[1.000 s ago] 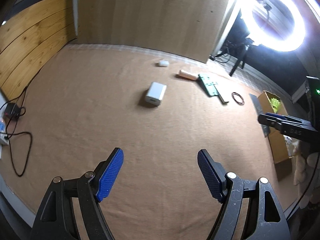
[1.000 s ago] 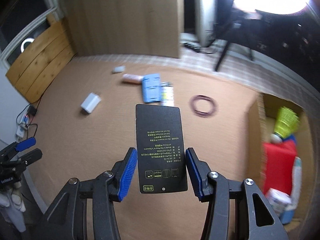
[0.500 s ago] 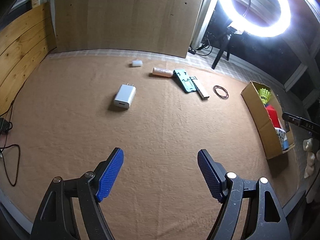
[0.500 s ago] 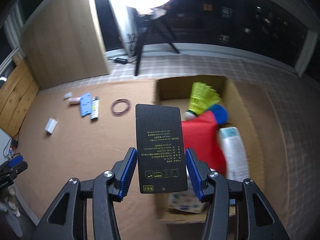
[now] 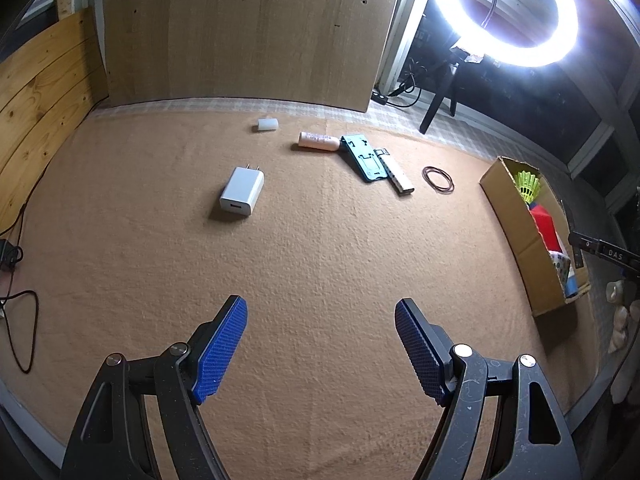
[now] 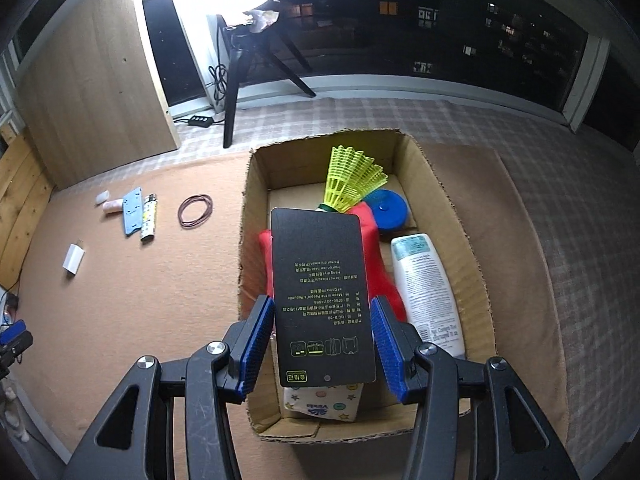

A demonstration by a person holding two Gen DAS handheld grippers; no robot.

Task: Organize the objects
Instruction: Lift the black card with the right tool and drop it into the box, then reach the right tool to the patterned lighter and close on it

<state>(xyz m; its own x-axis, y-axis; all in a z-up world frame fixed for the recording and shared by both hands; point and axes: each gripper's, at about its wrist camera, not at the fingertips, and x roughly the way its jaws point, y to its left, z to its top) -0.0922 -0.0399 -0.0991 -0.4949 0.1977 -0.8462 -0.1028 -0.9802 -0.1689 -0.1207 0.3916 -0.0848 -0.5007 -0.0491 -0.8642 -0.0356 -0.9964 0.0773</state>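
Black card held above the box

The right gripper (image 6: 322,338) clamps the card (image 6: 322,300) by its edges over the box (image 6: 460,216), probably to drop it in; the left gripper (image 5: 320,344) hangs open and empty above the carpet (image 5: 320,248), charger (image 5: 242,191) ahead.
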